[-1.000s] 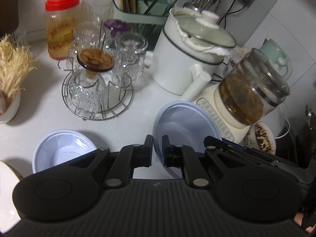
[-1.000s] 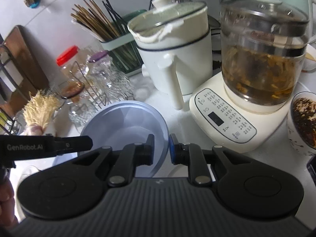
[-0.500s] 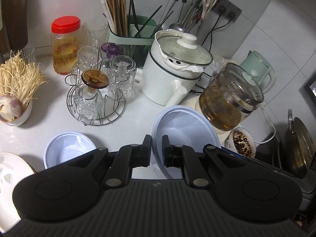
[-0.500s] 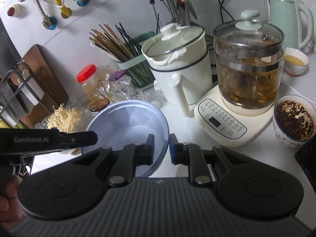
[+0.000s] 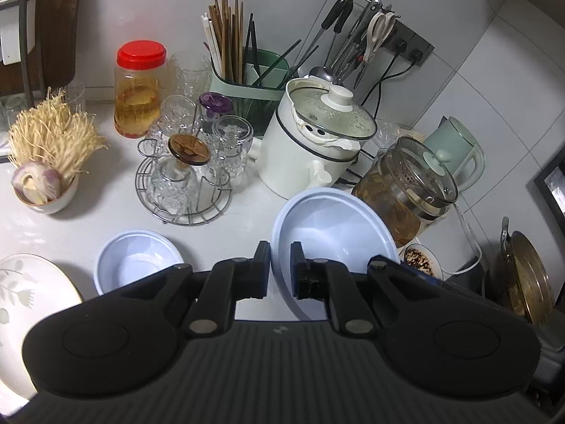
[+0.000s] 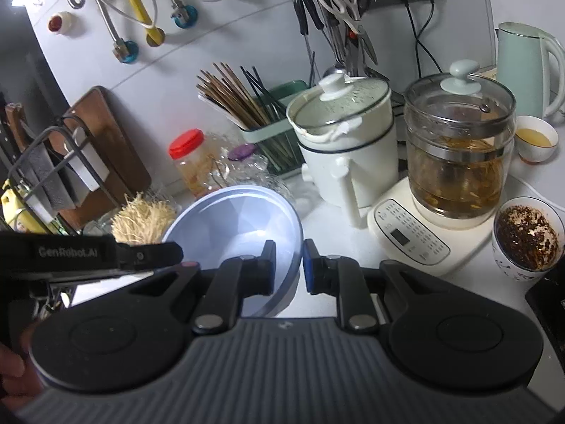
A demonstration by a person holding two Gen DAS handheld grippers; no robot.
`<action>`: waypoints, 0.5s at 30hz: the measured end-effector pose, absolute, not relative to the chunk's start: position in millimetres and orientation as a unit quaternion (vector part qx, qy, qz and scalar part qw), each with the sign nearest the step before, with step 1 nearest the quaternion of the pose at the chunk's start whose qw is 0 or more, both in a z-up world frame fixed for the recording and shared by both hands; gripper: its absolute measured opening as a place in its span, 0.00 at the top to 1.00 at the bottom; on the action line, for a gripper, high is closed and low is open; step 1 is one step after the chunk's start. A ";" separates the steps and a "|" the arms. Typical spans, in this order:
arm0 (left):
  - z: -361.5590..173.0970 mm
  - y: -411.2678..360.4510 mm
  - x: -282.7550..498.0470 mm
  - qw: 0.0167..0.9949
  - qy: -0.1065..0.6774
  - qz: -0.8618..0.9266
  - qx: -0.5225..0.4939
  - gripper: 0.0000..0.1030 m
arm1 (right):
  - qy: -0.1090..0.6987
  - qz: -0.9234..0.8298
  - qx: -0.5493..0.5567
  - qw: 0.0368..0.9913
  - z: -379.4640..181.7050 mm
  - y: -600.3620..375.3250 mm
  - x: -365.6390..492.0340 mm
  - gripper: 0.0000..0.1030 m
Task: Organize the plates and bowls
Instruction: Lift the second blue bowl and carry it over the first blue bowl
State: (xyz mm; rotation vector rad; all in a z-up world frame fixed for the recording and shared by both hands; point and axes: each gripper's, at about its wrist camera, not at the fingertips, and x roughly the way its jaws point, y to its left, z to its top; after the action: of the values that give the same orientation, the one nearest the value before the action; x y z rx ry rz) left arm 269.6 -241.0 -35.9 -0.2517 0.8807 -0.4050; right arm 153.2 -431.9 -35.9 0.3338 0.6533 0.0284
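The left gripper [image 5: 280,268] is clenched on the left rim of the large pale blue bowl [image 5: 335,229], and the right gripper [image 6: 289,266] is clenched on its right rim, so the bowl hangs above the white counter [image 5: 247,219]. On the counter, near its left side, stands a smaller pale blue bowl [image 5: 137,265], beside a floral plate [image 5: 31,289]. Farther back stand the wire glass rack [image 5: 183,190], the white electric pot [image 5: 310,152] and the glass tea kettle [image 6: 459,155].

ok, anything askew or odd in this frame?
Yes: the large pale blue plastic bowl is tilted in mid-air, its rim pinched by both the left gripper and the right gripper. A smaller blue bowl sits flat.
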 end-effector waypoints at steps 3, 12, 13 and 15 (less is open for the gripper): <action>-33.9 -231.2 272.1 0.878 0.420 -0.195 -0.124 0.88 | 0.317 0.016 0.169 0.933 -34.2 -425.1 157.5 0.82; -35.0 -185.4 294.2 0.882 0.409 -0.198 -0.127 0.88 | 0.328 0.033 0.178 0.927 -36.8 -392.5 183.1 0.82; -37.5 -179.9 298.0 0.881 0.410 -0.197 -0.128 0.88 | 0.330 0.032 0.176 0.927 -37.2 -387.1 186.8 0.82; -44.6 -169.2 304.8 0.878 0.415 -0.195 -0.137 0.88 | 0.333 0.031 0.160 0.929 -38.7 -374.9 195.0 0.82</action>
State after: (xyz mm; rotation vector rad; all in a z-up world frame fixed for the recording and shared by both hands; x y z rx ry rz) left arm 304.8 -169.2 -44.6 -0.2855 0.8665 -0.4064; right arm 195.0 -374.9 -38.7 0.3269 0.6815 0.0643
